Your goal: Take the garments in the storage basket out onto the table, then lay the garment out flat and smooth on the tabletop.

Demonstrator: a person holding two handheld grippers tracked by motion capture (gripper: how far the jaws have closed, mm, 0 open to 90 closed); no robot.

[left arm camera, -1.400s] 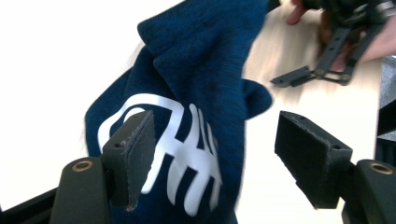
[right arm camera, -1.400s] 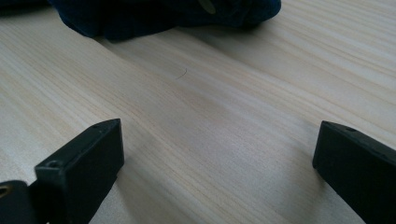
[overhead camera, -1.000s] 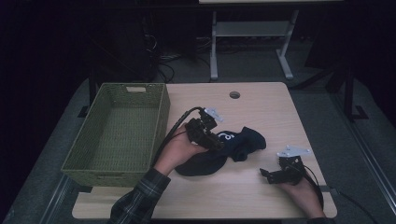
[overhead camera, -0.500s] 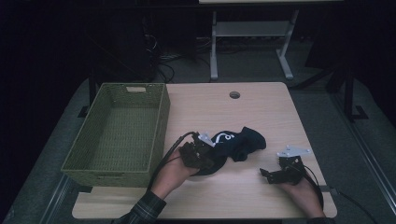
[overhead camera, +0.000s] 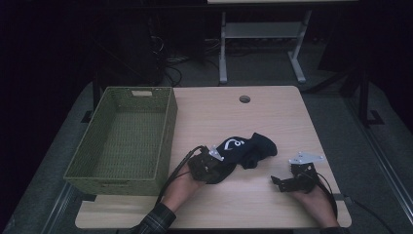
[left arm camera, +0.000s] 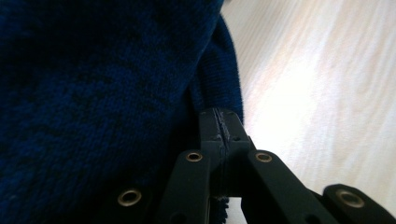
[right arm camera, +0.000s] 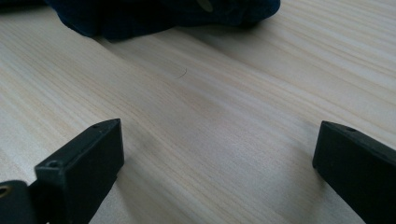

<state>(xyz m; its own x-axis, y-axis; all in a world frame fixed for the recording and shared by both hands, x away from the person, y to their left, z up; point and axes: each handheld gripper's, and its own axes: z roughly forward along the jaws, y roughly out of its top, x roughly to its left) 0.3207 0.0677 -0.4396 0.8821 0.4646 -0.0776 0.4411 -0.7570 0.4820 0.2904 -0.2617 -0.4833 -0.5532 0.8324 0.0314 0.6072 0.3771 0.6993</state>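
Observation:
A dark blue garment (overhead camera: 248, 146) with a white mark lies bunched near the middle of the wooden table (overhead camera: 229, 112). My left gripper (overhead camera: 214, 168) sits low at its near left edge. In the left gripper view the jaws (left arm camera: 222, 123) are pressed together with the garment's hem (left arm camera: 93, 93) caught at their tips. My right gripper (overhead camera: 280, 183) rests on the table to the right of the garment and apart from it. Its jaws (right arm camera: 217, 149) stand wide open over bare wood, with the garment (right arm camera: 140, 16) farther ahead.
A green woven basket (overhead camera: 168, 131) with nothing in it stands at the table's left side, close to my left hand. A round cable hole (overhead camera: 244, 99) is at the back of the table. Desk legs and cables stand beyond the far edge.
My left hand has come down and toward the near edge, from above the garment to its near left edge on the table. The right gripper has stayed where it was.

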